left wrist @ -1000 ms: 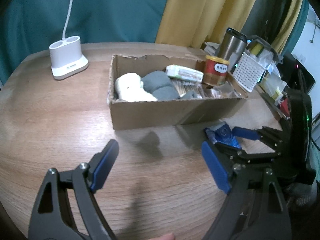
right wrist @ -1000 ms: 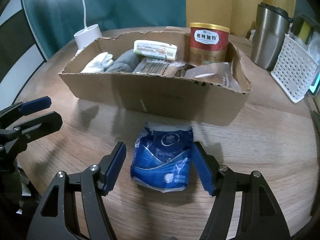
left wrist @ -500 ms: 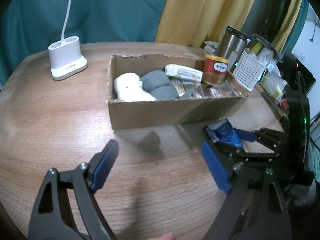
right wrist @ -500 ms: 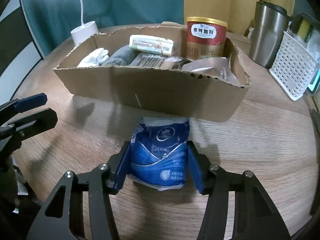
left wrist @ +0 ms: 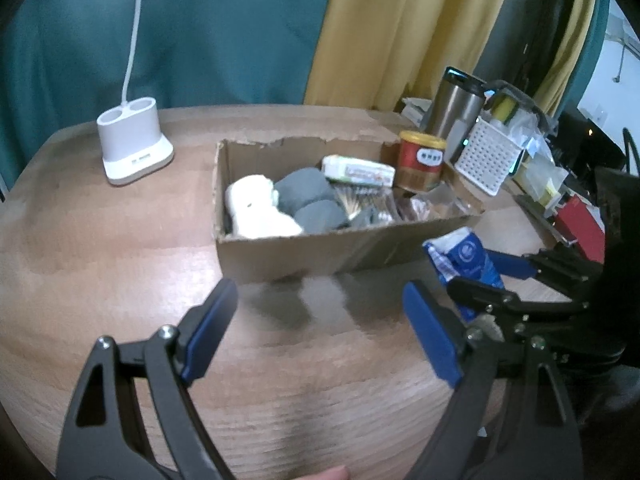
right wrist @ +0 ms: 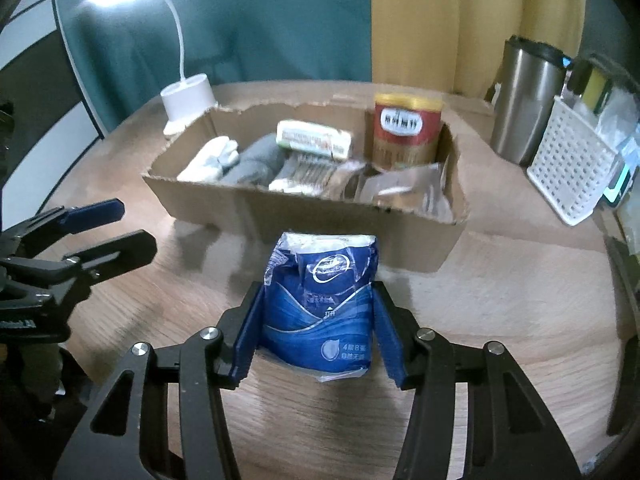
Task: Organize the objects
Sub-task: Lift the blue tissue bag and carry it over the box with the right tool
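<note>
Right wrist view: right gripper (right wrist: 318, 336) is clamping the blue tissue pack (right wrist: 322, 304) (cardboard box (right wrist: 320, 216) just behind). Left gripper (left wrist: 320, 332) is hovering, jaws apart.

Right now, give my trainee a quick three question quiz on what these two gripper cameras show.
1. True or false: the left gripper holds something.
2. What is the right gripper shut on?
A. red can
B. blue tissue pack
C. steel tumbler
3. Fill in: the red can stands inside the ____.

Key: 1 false, it is open and empty. 2 B. 3 cardboard box.
</note>
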